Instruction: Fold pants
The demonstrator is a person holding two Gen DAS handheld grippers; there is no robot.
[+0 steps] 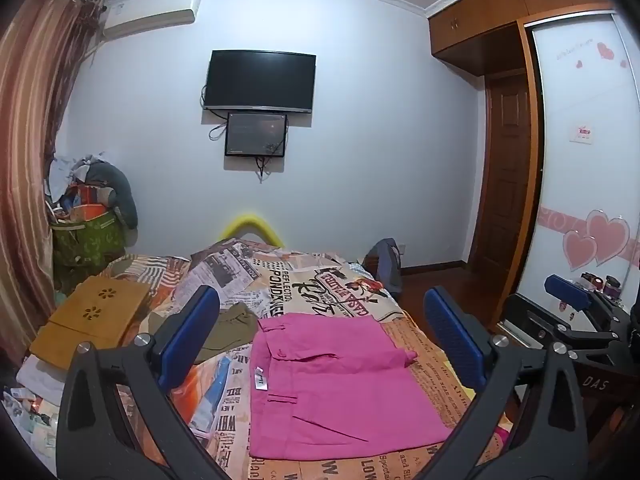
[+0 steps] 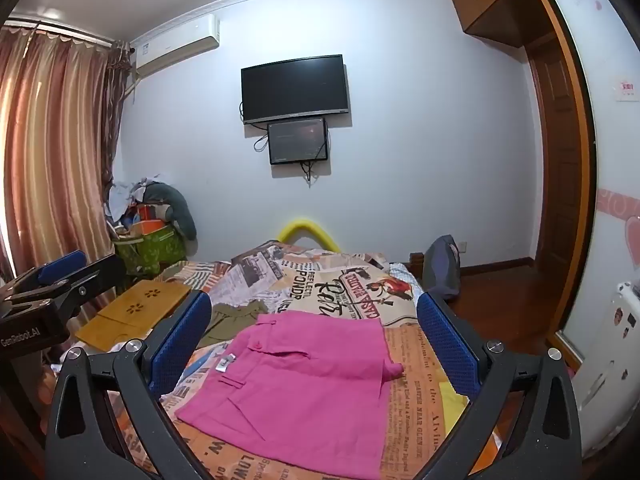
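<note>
Fingers (image 1: 188,332) of both grippers wide open, empty, 1 pink pants (image 1: 340,384), 1 olive garment (image 1: 232,328) on bed (image 1: 432,360)

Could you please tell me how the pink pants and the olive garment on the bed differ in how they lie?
The pink pants lie flat and neatly folded in a tidy rectangle; the olive garment sits bunched and wrinkled. The pink pants lie in plain view between the claw fingers, while the olive garment is partly hidden behind one finger, beside the wooden lap desk. Both rest untouched on the newspaper-print bedspread.
</note>
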